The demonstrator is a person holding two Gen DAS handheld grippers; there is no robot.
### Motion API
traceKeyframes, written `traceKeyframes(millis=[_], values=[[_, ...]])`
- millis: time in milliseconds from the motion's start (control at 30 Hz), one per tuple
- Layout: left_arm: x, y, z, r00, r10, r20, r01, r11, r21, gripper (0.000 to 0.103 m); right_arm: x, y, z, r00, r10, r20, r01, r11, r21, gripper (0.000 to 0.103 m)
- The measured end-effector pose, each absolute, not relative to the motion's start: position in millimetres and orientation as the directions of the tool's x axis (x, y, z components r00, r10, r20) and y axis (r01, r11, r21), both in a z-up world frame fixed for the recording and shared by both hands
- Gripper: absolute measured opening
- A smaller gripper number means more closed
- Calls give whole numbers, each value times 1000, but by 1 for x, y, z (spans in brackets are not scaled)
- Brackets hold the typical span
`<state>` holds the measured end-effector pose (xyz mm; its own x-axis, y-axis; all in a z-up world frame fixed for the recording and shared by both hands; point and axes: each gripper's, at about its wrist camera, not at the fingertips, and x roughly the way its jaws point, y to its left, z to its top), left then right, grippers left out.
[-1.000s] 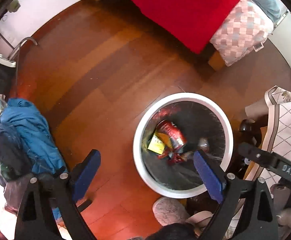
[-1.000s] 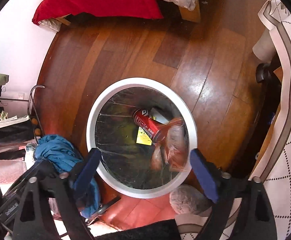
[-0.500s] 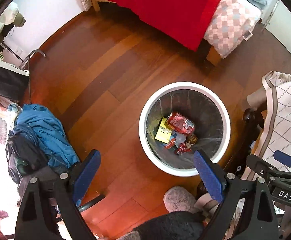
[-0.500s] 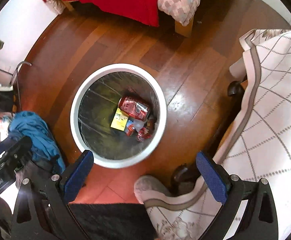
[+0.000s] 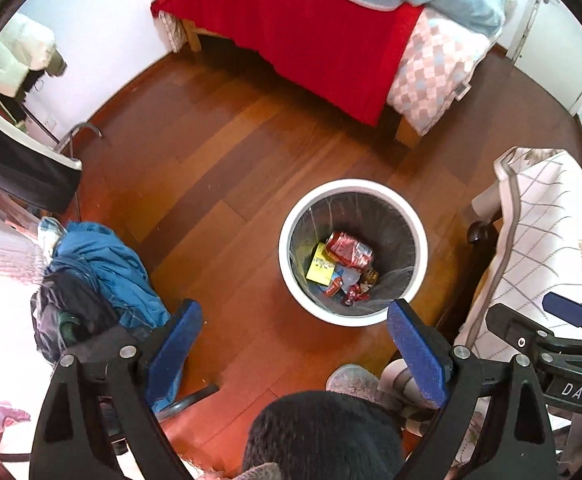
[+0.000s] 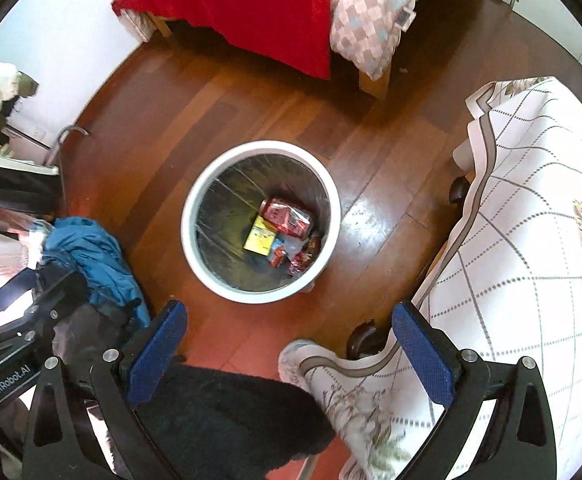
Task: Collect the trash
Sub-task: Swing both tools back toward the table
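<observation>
- I am holding the left gripper [image 5: 295, 344] and right gripper [image 6: 289, 342] released, both empty, above the floor.
- The round white trash bin [image 6: 227, 286] is sitting on the wooden floor [image 5: 195, 168], holding a crumpled red wrapper [image 6: 287, 218] and yellow box [image 6: 259, 237].

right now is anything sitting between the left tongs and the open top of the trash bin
Nothing visible does. The left tongs are open and empty above bare wood floor, and the white trash bin stands just ahead with its mouth uncovered. The blue jacket lies off to the left, clear of that path.
</observation>
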<state>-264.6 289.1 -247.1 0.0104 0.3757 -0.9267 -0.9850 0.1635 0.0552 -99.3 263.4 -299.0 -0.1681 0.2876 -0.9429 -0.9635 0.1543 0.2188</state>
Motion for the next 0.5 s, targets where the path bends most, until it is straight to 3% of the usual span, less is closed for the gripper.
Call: traceKeyframes(millis=[500], values=[[-246, 216, -132, 82, 544, -835, -982, 186, 25, 95, -72, 166, -161, -290, 520, -803, -920, 82, 384, 103]])
